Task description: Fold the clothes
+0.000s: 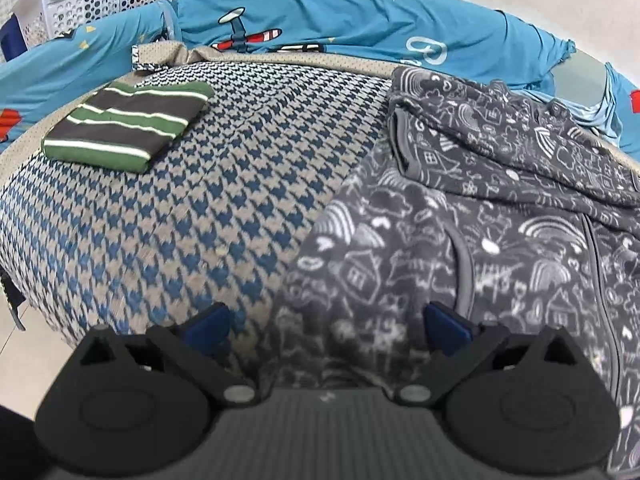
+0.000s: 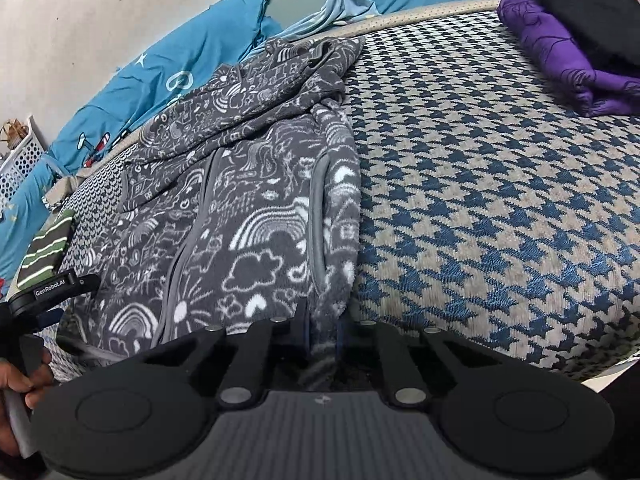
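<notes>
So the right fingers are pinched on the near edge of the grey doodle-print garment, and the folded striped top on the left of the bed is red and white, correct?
Not quite. The right gripper is indeed shut on the grey doodle-print garment, but the folded striped top is green and dark grey with thin white lines, not red and white. The left wrist view shows it clearly.

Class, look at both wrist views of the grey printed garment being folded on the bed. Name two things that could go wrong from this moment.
1. The right gripper is shut on only a thin edge of the grey garment; the fleece may slip out when pulled.
2. The left gripper is open over the hem and holds nothing, so a one-sided pull could drag the garment askew, and its bunched top may fold in crooked.
</notes>
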Available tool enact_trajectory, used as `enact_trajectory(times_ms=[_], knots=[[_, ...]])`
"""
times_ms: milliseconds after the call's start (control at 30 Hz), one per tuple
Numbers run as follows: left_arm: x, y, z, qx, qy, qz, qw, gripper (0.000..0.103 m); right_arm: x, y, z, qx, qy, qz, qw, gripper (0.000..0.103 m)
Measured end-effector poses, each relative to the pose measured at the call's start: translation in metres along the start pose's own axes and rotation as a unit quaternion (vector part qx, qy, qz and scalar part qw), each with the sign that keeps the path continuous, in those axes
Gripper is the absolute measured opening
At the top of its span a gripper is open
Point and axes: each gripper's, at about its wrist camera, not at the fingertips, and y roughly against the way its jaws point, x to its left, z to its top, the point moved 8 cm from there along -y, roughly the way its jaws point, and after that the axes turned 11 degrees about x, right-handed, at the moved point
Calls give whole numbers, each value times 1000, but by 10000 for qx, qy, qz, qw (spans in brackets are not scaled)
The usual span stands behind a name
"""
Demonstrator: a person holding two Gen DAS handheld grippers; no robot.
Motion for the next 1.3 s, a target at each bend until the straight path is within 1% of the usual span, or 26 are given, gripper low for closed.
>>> enact_trajectory(times_ms=[133,167,267,367,433,467,567,633,800,1000,1067,1133,1300], knots=[[6,4,-4,-5,-11,63,10000,103,-4,3,-4,9,-105,-13,9999,12],[10,4,-5,14,39,141,9999,103,-4,5,-5,-1,-110,-43,9999,15],[21,4,-8,118,188,402,9989,103,-6,8,-10,19,-145,-132,9998,20],[28,4,-9,232,451,252,9984,103,-5,10,-17,145,-39,-174,9997,20],[30,8,-7,132,461,313,9984,103,-3,11,-21,202,37,-220,9995,20],[29,12,-4,9,449,360,9983,103,-2,12,-22,192,77,-229,9995,20],[26,21,2,-215,442,274,9984,103,2,18,-24,89,170,-298,9994,21],[21,22,4,-229,410,224,9986,103,2,23,-22,-27,142,-330,9993,21],[6,21,7,-169,249,80,9995,103,5,28,-9,-158,14,-188,9997,25],[-10,21,14,-176,143,-29,9997,103,10,29,7,-121,66,-48,9999,26],[-12,21,18,-162,163,-36,9997,103,9,30,12,-29,76,57,10000,31],[-16,19,23,-127,152,-67,9998,103,8,31,16,34,55,157,9999,33],[-31,14,36,-76,-42,-140,9999,103,6,34,41,-78,-7,448,9990,36]])
